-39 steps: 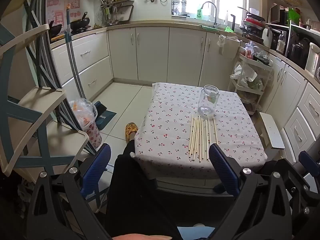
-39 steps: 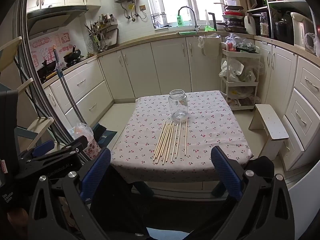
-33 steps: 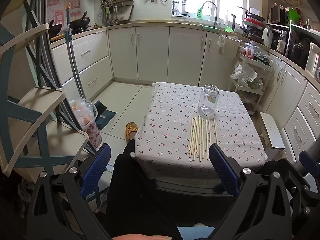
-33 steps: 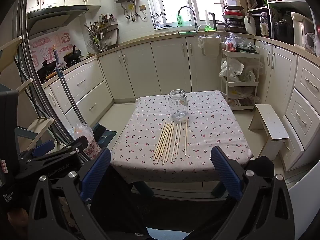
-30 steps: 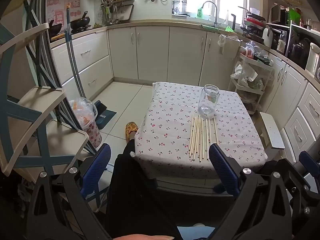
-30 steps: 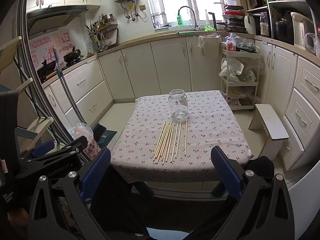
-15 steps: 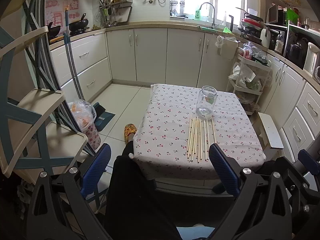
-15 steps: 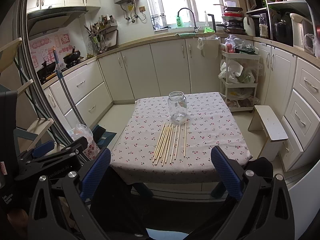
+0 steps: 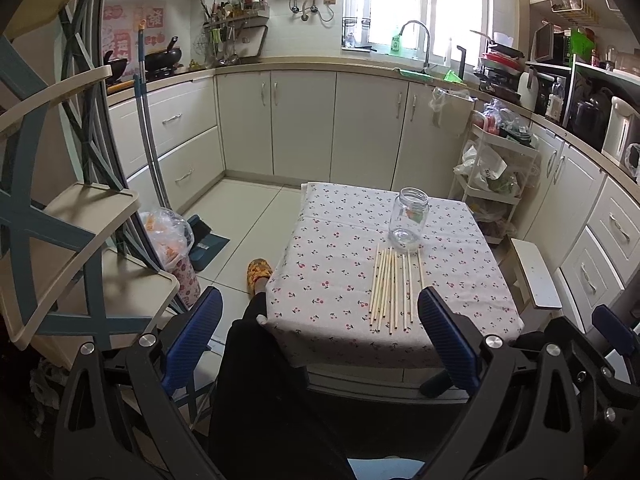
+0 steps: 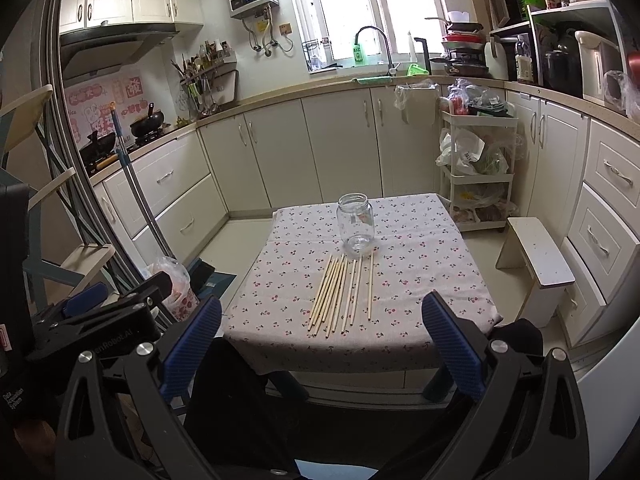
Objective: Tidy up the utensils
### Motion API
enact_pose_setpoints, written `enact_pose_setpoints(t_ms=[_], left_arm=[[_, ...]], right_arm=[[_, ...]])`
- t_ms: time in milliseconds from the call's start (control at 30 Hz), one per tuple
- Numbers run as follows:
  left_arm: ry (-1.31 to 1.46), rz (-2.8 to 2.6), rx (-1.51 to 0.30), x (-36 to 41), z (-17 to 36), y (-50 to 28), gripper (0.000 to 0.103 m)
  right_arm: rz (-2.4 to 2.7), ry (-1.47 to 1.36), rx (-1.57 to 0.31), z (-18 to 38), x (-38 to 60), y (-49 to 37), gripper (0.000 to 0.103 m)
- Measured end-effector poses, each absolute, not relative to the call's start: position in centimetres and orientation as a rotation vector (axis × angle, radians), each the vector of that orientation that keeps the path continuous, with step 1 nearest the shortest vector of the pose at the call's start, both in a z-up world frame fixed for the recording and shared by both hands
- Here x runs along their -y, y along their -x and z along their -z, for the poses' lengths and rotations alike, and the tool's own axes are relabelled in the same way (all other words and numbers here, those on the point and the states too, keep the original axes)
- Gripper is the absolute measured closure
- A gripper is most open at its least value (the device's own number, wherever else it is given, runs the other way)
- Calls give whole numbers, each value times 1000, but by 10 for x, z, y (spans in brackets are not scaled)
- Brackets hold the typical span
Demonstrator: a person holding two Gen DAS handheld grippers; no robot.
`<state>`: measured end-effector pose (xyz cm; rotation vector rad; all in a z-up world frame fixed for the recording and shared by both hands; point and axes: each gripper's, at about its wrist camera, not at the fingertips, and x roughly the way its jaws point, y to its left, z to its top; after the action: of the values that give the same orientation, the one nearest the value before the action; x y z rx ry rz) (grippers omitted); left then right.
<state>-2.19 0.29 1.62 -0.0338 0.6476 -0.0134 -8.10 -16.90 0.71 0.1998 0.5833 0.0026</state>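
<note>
At the bottom of both wrist views, the nearest things are the two black tongs with blue pads: the left tongs [image 9: 320, 332] and the right tongs [image 10: 322, 330] each stand wide apart and grip nothing, held back from the surface above the person's dark-clothed lap. Compared with a second ago, both views have drawn very slightly back and upward, so the objects sit a little lower and smaller; nothing on the surface has been touched, which suggests the task has yet to begin in earnest. Beyond the pads, in the middle of each frame, is a small square surface [image 9: 328, 280] covered by a white cloth printed with red cherries. On its near half lies a row of pale wooden chopsticks [image 9: 394, 286], roughly parallel, pointing away from the viewer, most bunched together and a few set a little apart at the right of the row. Just past their far tips stands an empty clear glass jar [image 9: 409, 218], upright and without a lid, the likely place for the chopsticks. At lower left an orange slipper [image 9: 259, 274] rests on the tiled floor beside the surface. Farther back, cream kitchen cabinets curve around the room, with a sink tap [image 10: 374, 46] under a bright window at the top centre.
</note>
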Motion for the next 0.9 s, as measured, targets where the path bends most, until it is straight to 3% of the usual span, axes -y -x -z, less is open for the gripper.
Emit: enact_pose_setpoints(t_ms=[900], left_arm=[[45, 30, -604, -5, -29, 33, 8]], right_arm=[[9, -166, -530, -20, 163, 94, 7]])
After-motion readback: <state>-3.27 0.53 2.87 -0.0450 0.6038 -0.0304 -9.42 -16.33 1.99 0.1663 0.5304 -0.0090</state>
